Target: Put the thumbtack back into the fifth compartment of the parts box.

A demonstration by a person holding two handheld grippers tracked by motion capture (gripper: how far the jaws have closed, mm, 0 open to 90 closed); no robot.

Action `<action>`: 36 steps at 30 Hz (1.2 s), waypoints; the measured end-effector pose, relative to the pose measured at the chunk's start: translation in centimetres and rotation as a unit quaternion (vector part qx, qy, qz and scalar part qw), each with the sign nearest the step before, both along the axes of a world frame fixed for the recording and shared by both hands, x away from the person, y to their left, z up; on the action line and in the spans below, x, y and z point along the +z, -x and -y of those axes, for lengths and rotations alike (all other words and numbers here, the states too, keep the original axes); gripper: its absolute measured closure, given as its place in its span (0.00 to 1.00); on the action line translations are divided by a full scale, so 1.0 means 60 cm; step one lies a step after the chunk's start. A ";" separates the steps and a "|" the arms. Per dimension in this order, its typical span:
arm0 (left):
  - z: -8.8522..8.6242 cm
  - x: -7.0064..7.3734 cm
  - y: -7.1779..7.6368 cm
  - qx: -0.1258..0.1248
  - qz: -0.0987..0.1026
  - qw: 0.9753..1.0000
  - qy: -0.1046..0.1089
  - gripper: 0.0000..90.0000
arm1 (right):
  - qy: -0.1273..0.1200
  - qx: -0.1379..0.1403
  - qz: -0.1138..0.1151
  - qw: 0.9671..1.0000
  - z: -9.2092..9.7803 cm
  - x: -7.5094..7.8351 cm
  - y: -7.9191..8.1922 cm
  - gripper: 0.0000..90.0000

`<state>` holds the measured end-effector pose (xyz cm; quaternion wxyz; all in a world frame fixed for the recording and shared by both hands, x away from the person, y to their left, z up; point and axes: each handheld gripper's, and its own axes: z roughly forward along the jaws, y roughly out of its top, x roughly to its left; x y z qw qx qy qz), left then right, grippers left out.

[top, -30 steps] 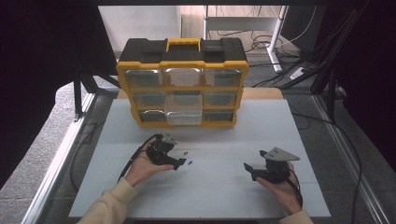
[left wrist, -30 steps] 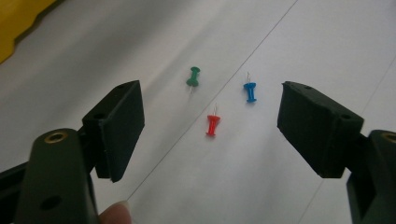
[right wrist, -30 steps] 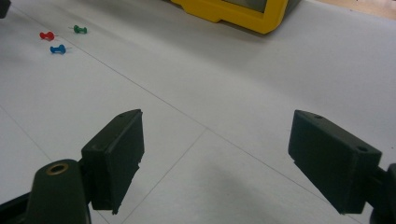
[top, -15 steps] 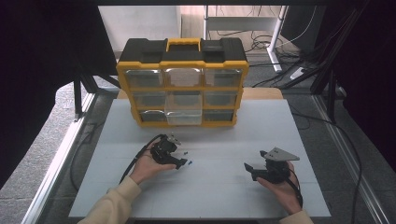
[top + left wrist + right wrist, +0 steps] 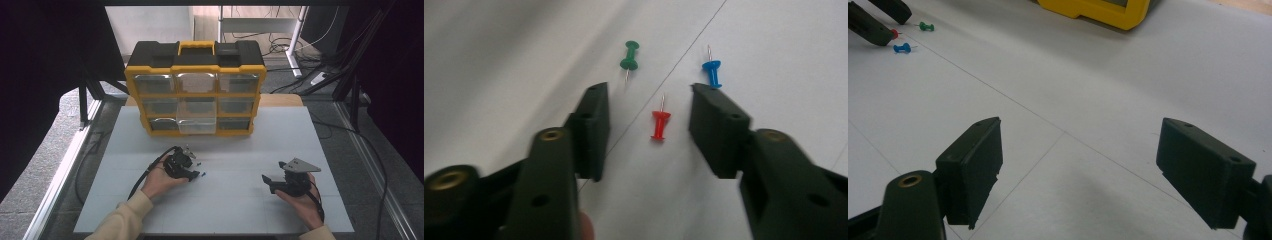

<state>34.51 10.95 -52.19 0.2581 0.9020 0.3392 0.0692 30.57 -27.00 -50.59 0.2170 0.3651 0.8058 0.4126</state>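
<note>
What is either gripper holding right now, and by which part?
Nothing is held. The left gripper is open around the red pushpin without touching it; the right gripper is open over bare table.

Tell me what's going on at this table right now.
A person holds a tool in each hand over a white table. The left tool is open, its jaws either side of a red pushpin lying on the table, not yet gripped. A green pushpin and a blue pushpin lie just beyond. The right tool is open and holds nothing, off to the side. A yellow drawer organizer stands at the back of the table.
</note>
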 end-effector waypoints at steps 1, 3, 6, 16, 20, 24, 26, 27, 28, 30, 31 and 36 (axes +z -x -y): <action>-0.001 0.000 0.000 0.001 -0.001 1.000 0.001 0.63 | 0.000 0.000 0.000 1.000 0.000 0.000 0.000 0.21; -0.002 0.000 0.001 0.001 -0.001 1.000 0.002 0.71 | 0.001 -0.001 -0.001 1.000 0.001 0.000 0.000 0.21; -0.002 0.001 0.003 0.002 -0.002 1.000 0.001 0.77 | 0.002 -0.003 -0.003 1.000 0.001 -0.001 -0.001 0.21; 0.000 0.000 0.011 -0.009 0.009 1.000 0.000 0.91 | 0.005 -0.004 -0.004 1.000 0.001 -0.002 -0.002 0.21; -0.002 -0.002 0.015 -0.009 0.016 1.000 0.005 0.91 | 0.007 -0.004 -0.003 1.000 0.002 -0.002 -0.002 0.21; -0.009 0.000 0.017 -0.001 0.023 1.000 0.017 0.91 | 0.008 -0.005 -0.002 1.000 0.002 -0.002 -0.002 0.21; -0.013 0.003 0.018 0.003 0.026 0.999 0.024 0.91 | 0.008 -0.006 -0.002 1.000 0.002 -0.002 -0.002 0.21; -0.016 0.006 0.019 0.000 0.029 0.999 0.028 0.91 | 0.007 -0.005 -0.002 1.000 0.002 -0.002 -0.002 0.21; -0.018 0.009 0.020 0.001 0.030 0.999 0.034 0.91 | 0.007 -0.006 -0.002 1.000 0.002 -0.002 -0.002 0.21; -0.022 0.015 0.023 0.002 0.033 0.999 0.043 0.91 | 0.008 -0.006 -0.002 1.000 0.002 -0.002 -0.002 0.21; -0.024 0.018 0.025 0.001 0.035 0.998 0.045 0.91 | 0.008 -0.006 -0.002 1.000 0.002 -0.002 -0.002 0.21; -0.035 0.030 0.036 0.010 0.051 0.996 0.067 0.91 | 0.009 -0.009 0.001 1.000 0.003 -0.001 -0.001 0.21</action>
